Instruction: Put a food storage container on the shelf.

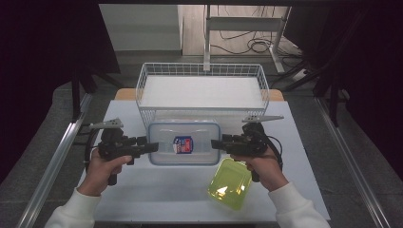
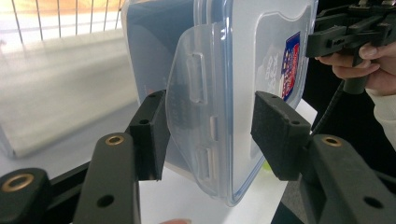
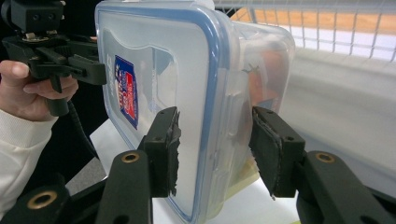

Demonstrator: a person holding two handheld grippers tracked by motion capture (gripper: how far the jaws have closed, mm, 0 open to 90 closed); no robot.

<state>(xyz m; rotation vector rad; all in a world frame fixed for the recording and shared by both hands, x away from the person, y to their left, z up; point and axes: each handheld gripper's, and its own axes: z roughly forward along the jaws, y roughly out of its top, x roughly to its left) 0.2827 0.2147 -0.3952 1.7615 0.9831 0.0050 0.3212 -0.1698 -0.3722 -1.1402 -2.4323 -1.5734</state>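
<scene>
plainly two grippers, one at each short end of a clear lidded container (image 1: 184, 143). left gripper (image 1: 151, 147) spread open, pads either side of the end latch flap (image 2: 192, 116), not pinching it as far as the left gripper view tells. right gripper (image 1: 216, 143) likewise spread, its pads (image 3: 164, 148) bracketing the lid edge and latch at the other end; hard to say whether one pad grazes the plastic.

container sitting between the two grippers, directly ahead of both sets of jaws, blue seal round the lid and a red-and-blue label (image 1: 182, 144) on top. just beyond it, touching or nearly so, a white wire basket (image 1: 202, 90). below the right gripper, close to that hand, a yellow-green lid or shallow tub (image 1: 230, 184).

likely trouble, as a judgement: smooth, slick plastic and a hinged flap, so a closing pad could slide off or flip the latch unevenly. uneven pull from the two ends could skid the box into the basket or tip it toward the yellow piece. closing on the lid rim instead of the flap would just squeeze the box.

underneath, a white tabletop (image 1: 157, 194), bare and slightly glossy. around it, grey floor, metal rails at both sides, dark screens, cables and a frame leg farther back.
</scene>
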